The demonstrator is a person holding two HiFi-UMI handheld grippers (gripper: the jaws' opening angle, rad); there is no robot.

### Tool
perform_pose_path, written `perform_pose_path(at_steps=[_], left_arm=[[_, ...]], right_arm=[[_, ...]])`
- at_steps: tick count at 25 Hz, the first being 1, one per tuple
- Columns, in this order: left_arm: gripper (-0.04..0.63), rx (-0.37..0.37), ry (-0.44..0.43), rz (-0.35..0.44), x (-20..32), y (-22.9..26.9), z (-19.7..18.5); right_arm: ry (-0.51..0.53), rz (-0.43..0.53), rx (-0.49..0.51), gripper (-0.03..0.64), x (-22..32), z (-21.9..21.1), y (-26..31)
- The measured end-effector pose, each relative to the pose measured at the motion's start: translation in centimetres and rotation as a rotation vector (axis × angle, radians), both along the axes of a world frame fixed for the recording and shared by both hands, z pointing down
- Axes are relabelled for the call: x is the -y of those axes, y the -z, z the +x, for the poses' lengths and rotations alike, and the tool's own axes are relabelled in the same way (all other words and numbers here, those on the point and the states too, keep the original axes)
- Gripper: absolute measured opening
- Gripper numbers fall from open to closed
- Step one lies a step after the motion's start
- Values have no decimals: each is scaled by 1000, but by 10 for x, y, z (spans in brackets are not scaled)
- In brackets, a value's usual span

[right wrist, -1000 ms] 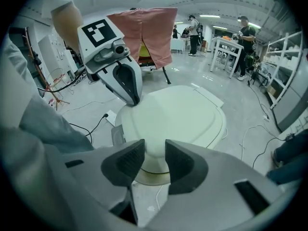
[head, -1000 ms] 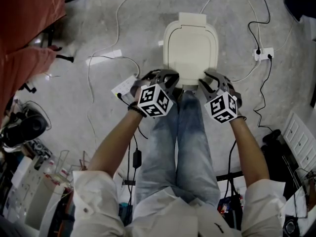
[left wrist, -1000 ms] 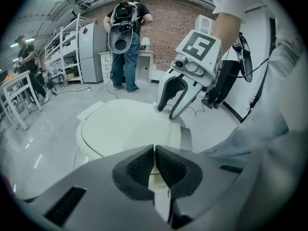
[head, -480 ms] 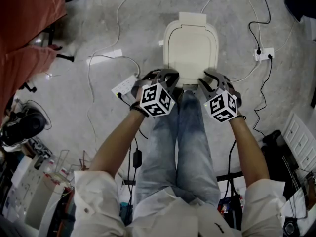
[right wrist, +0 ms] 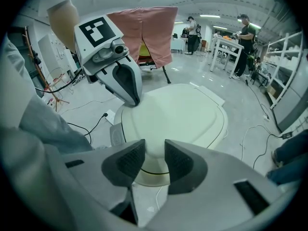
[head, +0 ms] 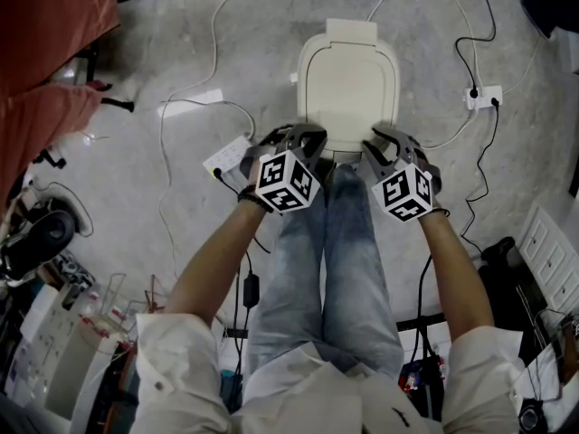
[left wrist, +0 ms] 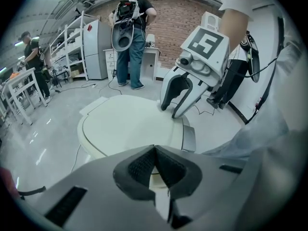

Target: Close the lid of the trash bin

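Cream plastic trash bin (head: pixel 352 33), lid (head: pixel 348 89) flat down, contents out of sight.

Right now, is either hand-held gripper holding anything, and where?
Nothing is held. The left hand-held gripper is shut, empty; the right hand-held gripper is slightly open, empty, beside the cream plastic bin lid.

At lid (head: pixel 348 80) front edge: left gripper (head: pixel 304 139); right gripper (head: pixel 384 145)

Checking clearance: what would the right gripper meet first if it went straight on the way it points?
Probably the near edge of the closed bin lid, just past the right gripper; depth unclear.
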State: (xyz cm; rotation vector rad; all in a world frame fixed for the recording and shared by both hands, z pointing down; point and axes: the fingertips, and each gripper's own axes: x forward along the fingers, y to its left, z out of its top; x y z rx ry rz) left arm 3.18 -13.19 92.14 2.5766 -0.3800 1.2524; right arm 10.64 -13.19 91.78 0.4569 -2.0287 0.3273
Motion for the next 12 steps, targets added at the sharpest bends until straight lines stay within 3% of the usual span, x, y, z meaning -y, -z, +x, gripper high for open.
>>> perform_pose_path(at_steps=[4, 5, 6, 12], left_arm=[[26, -14, 8, 5, 1, 2, 0], [26, -29, 18, 7, 3, 4, 1], [26, -47, 31, 11, 5, 8, 1], [26, -171, 133, 95, 28, 82, 1]], right_arm=[[-17, 3, 6, 123, 1, -1, 1], [-35, 15, 12, 55, 3, -1, 3], [-58, 30, 22, 29, 6, -1, 6], [-260, 100, 140, 18, 32, 3, 75]])
